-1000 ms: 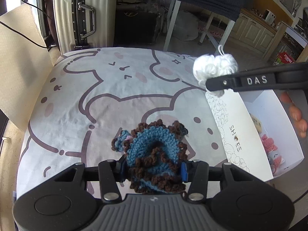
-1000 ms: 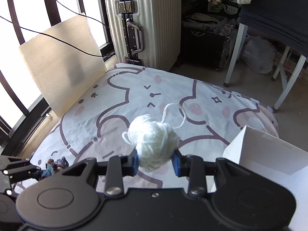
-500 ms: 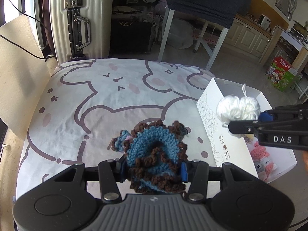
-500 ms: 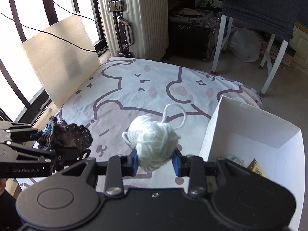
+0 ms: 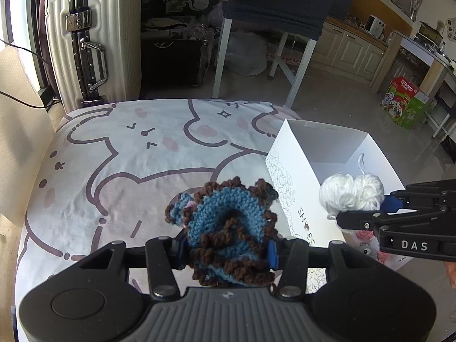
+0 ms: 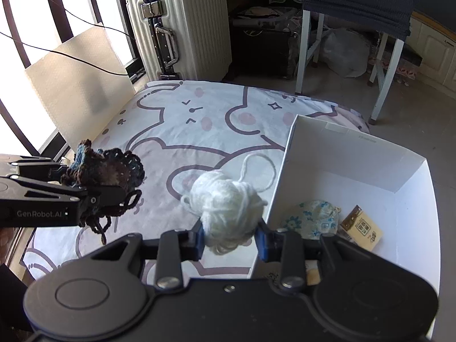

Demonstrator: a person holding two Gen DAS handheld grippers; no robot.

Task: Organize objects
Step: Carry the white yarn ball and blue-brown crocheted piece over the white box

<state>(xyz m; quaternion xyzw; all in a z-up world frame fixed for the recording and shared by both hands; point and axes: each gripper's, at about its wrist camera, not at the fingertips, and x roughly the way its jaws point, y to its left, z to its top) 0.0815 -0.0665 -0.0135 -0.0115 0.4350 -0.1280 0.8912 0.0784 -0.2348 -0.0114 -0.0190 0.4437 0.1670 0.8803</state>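
Daylight floods in from the window (image 6: 17,28) at upper left, blown out to white glare. The far room at top stays dim. Focus is sharp throughout; fisheye distortion bends straight lines near the edges.

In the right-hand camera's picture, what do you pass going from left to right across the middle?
Left gripper holding the crocheted piece → white yarn ball → white box wall → floral pouch → tan card.

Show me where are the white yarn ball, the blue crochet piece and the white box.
white yarn ball (image 6: 225,202), right wrist view, middle.
blue crochet piece (image 5: 225,222), left wrist view, blue centre.
white box (image 6: 353,154), right wrist view, far inner wall.
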